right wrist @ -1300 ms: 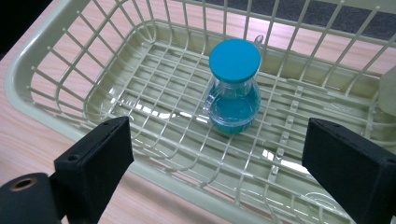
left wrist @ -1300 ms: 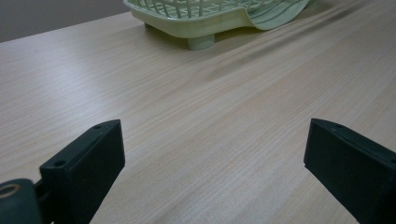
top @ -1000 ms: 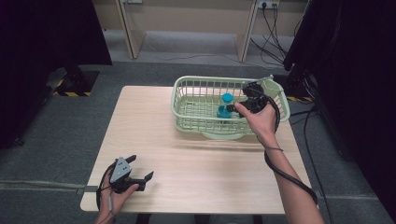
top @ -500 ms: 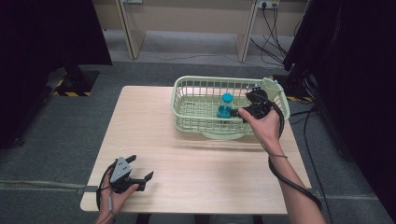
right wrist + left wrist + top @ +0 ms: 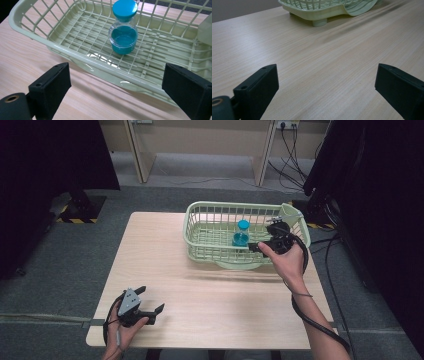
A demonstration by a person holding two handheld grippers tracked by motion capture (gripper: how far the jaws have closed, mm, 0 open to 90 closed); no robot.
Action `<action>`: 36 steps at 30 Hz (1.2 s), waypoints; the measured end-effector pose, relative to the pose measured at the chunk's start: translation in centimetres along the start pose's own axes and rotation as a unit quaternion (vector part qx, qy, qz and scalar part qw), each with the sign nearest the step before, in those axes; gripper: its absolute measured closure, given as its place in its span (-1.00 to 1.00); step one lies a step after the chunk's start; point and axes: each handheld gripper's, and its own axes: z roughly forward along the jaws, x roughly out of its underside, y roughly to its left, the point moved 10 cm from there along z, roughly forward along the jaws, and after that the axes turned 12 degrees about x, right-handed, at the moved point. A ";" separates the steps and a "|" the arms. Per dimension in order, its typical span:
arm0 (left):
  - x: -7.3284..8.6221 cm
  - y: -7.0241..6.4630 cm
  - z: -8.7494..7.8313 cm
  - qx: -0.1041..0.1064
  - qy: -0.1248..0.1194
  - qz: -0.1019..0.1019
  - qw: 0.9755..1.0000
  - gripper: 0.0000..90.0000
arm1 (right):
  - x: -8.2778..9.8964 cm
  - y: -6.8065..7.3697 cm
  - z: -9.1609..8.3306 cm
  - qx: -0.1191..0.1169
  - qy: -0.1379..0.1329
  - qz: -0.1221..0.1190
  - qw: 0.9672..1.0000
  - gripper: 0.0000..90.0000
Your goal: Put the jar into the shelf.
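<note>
A small clear bottle (image 5: 241,234) (image 5: 123,32) with blue liquid and a blue cap stands upright inside a pale green basket (image 5: 200,217) (image 5: 32,30) at the table's back right. My right gripper (image 5: 260,245) (image 5: 116,82) is open just outside the basket's near rim, at its right end, its jaws spread wide with nothing between them. The bottle stands beyond the rim, apart from the jaws. My left gripper (image 5: 150,307) (image 5: 325,86) rests open near the table's front left corner, jaws pointing across bare wood toward the basket (image 5: 322,10).
The wooden table (image 5: 210,300) has bare room at its middle and left. Cables (image 5: 295,150) trail on the grey floor behind the table. Dark panels stand at both sides.
My right gripper has drawn back from over the basket to just outside its near rim, leaving the bottle standing inside. The left gripper has not moved.
</note>
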 end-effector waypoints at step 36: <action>0.0 0.0 0.0 0.000 0.002 0.002 1.000 -0.90 | 5.0 -2.5 -1.1 0.015 -0.003 0.005 1.000 -0.82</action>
